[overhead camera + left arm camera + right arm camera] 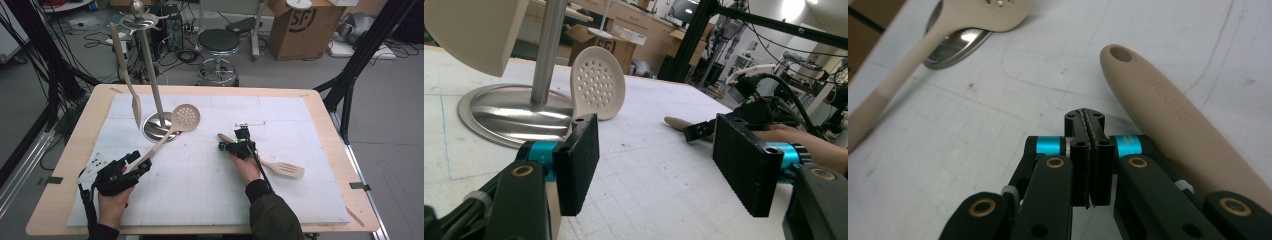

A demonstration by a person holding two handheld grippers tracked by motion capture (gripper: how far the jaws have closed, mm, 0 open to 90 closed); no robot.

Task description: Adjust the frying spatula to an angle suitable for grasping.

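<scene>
Left gripper: I see its jaws standing apart in the left gripper view, nothing pressed between the pads; in the high view it sits at the near-left of the table, right at the handle end of the skimmer.
Skimmer: a pale round perforated head on a long handle. Its head leans on the stand base; the handle slants down toward my left gripper. Whether a jaw touches the handle I cannot tell.
Right gripper: I read its jaws as closed pad to pad, with nothing between them, just beside the spatula handle.
Slotted spatula: it lies flat on the mat at centre-right, slotted blade toward the right, handle end with its hanging hole toward the centre. The handle runs along the right side of the closed jaws in the right gripper view.
Stand: an upright metal post on a round base, at the far left of the mat.
Hanging spoon: it hangs from the top of the stand, bowl downward.
Mat: a white gridded sheet covering the wooden table.
</scene>
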